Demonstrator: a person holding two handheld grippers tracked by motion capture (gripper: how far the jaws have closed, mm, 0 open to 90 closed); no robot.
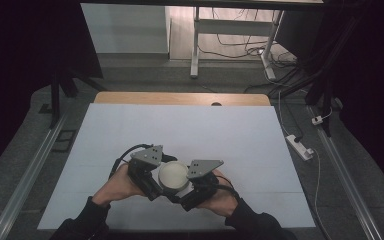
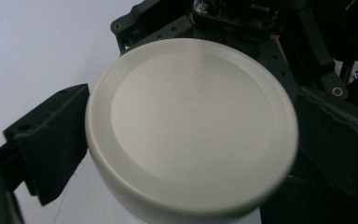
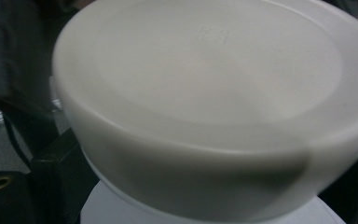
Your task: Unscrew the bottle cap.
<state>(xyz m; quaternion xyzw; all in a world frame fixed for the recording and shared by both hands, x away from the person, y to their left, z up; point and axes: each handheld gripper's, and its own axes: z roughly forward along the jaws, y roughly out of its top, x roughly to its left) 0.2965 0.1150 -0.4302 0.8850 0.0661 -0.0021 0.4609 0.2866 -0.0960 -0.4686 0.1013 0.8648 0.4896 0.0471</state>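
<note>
A round white jar with a wide cream lid (image 1: 173, 174) is held just above the white table sheet near its front edge, between my two grippers. My left gripper (image 1: 149, 176) comes at it from the left. In the left gripper view the lid (image 2: 191, 126) sits between the two black jaws, which press on its rim from either side. My right gripper (image 1: 196, 184) comes from the right. Its jaws stand lower, against the jar body (image 3: 200, 182) under the lid (image 3: 214, 70), and are mostly hidden. In the left gripper view the right gripper's frame (image 2: 242, 18) sits right behind the jar.
The white sheet (image 1: 180, 130) covers the table, with a wooden strip (image 1: 180, 98) along the far edge. Beyond it stand a desk's white legs (image 1: 196, 45) and cables. A power strip (image 1: 300, 146) lies on the floor at the right.
</note>
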